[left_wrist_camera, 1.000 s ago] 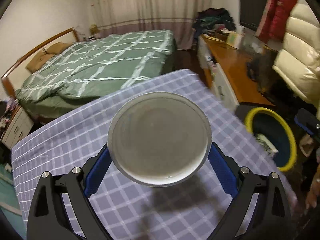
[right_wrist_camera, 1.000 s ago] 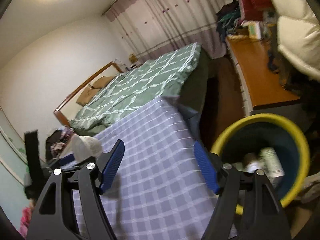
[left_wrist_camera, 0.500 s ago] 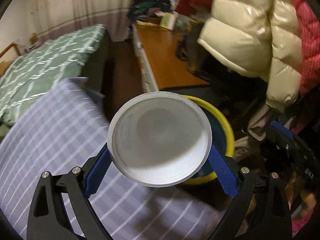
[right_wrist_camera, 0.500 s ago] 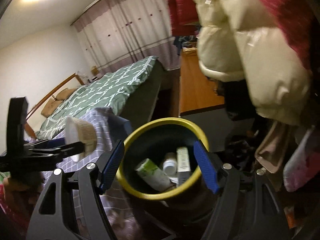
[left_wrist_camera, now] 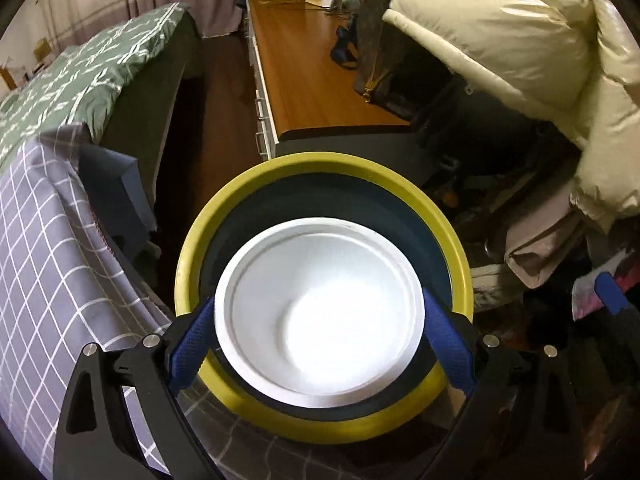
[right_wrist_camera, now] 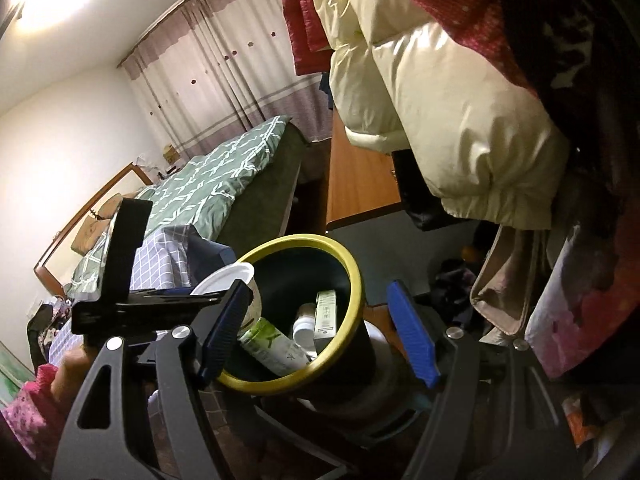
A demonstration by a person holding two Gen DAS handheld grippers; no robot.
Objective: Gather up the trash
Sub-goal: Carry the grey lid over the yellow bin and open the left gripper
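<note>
A white disposable bowl (left_wrist_camera: 320, 312) sits between the blue pads of my left gripper (left_wrist_camera: 320, 340), which is shut on it, directly over the mouth of a dark bin with a yellow rim (left_wrist_camera: 312, 168). In the right wrist view the same bowl (right_wrist_camera: 228, 278) hangs at the near-left edge of the yellow-rimmed bin (right_wrist_camera: 352, 272), held by the left gripper (right_wrist_camera: 160, 296). Inside the bin lie a green carton (right_wrist_camera: 276, 348), a small white bottle (right_wrist_camera: 304, 326) and a box (right_wrist_camera: 326, 314). My right gripper (right_wrist_camera: 316, 336) is open and empty, in front of the bin.
A table with a grey checked cloth (left_wrist_camera: 44, 248) lies left of the bin. Behind it stands a bed with a green quilt (left_wrist_camera: 80, 76) and a long wooden cabinet (left_wrist_camera: 312, 76). Puffy cream and red jackets (right_wrist_camera: 440, 100) hang over the right side, with clutter on the floor below.
My left gripper carried the bowl off the checked table and rightward until it hangs over the bin, tilting downward. My right gripper swung right from the table to face the bin, staying open.
</note>
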